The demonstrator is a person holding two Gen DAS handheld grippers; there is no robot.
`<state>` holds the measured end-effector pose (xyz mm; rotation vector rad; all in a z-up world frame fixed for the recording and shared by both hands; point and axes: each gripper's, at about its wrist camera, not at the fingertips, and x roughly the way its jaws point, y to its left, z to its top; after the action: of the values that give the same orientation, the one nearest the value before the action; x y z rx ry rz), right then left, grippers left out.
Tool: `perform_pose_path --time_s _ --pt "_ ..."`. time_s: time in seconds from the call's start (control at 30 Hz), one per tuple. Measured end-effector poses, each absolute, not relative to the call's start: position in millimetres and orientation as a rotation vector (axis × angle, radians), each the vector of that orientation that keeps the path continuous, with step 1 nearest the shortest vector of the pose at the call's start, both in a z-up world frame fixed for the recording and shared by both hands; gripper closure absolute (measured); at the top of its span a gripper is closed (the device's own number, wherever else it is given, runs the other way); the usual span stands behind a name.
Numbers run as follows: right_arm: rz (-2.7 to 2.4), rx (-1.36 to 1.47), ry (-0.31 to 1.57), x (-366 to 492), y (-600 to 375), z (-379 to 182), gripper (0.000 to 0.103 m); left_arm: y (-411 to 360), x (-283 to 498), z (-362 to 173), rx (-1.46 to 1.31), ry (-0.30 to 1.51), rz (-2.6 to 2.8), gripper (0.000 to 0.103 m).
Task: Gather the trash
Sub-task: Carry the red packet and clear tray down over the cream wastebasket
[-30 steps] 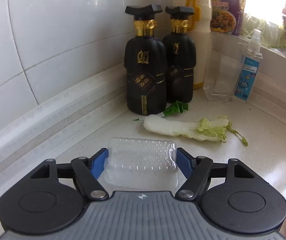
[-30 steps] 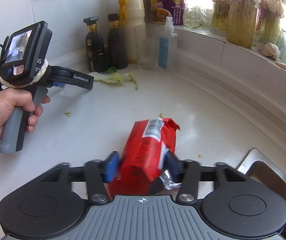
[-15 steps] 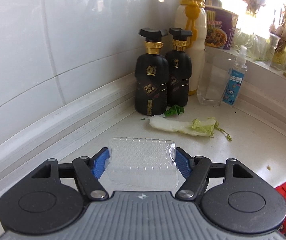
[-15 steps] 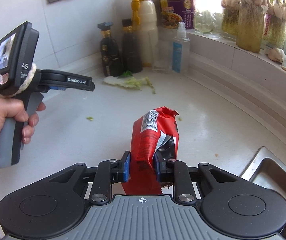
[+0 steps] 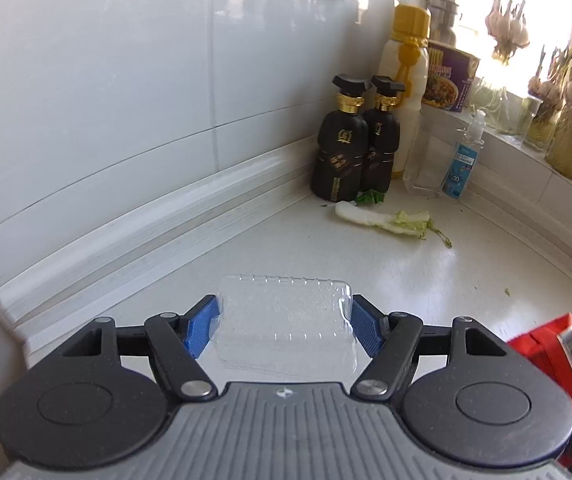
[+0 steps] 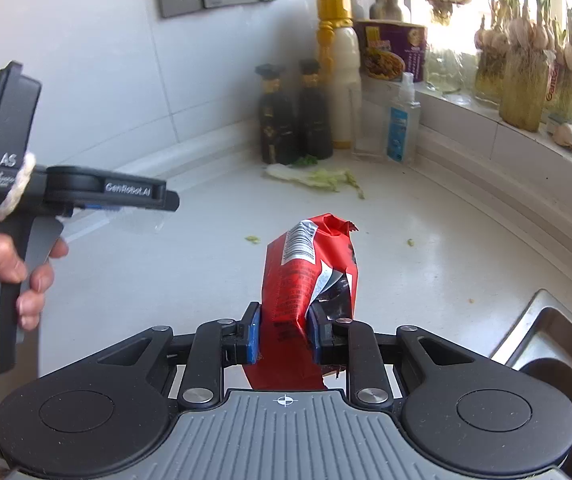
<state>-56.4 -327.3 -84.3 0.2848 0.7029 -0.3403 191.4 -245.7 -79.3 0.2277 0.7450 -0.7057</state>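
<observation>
Both my claws are full: my left gripper (image 5: 284,322) clamps a clear plastic tray (image 5: 286,330), my right gripper (image 6: 284,330) pinches a red wrapper (image 6: 309,272).

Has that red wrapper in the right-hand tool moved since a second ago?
Yes. The red wrapper, clamped in the right gripper, now hangs clear of the white counter; earlier it rested there, the jaws wider around it.
</observation>
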Motion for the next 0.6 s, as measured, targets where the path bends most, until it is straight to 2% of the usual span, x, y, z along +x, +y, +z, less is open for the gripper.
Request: perform_pose_path --time_s 0.6 --pt "-0.214 0.225 0.717 -57.8 -250.1 -72.7 0.081 -131.4 165.0 -77.7 0.095 0.824 -0.591 0.036"
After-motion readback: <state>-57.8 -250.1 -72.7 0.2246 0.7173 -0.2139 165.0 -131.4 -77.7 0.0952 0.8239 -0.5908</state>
